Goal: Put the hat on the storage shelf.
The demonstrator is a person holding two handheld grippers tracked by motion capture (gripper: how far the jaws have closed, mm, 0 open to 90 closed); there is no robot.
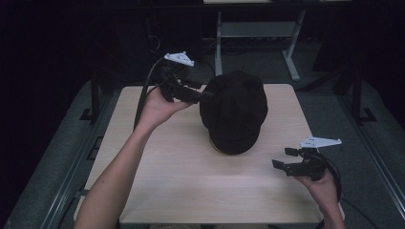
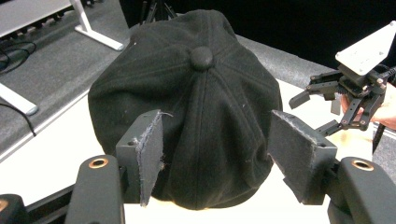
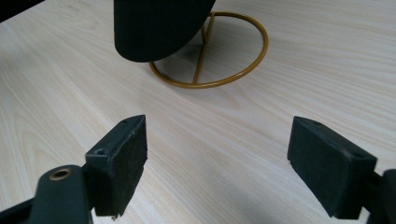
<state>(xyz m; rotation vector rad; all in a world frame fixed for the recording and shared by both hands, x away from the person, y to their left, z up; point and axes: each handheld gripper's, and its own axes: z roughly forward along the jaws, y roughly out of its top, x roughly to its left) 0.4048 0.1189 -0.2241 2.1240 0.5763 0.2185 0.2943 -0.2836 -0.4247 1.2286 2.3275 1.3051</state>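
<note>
A black cap (image 1: 234, 109) sits on a gold wire stand (image 3: 261, 51) at the middle of the light wood table (image 1: 191, 191). My left gripper (image 1: 203, 93) is at the cap's left side, raised, its tips right against the crown. In the left gripper view its jaws stand apart with the cap (image 2: 201, 93) seen between the pads (image 2: 149, 154), which do not squeeze it. My right gripper (image 1: 281, 158) rests low near the table's right front, open and with nothing between its jaws. In the right gripper view the gripper (image 3: 217, 158) points at the cap's brim (image 3: 154, 28) and the stand's ring.
A grey desk frame (image 1: 253, 33) stands on the dark floor beyond the table's far edge. Bare tabletop lies in front of the cap and to its left. The right gripper (image 2: 306, 115) shows past the cap in the left gripper view.
</note>
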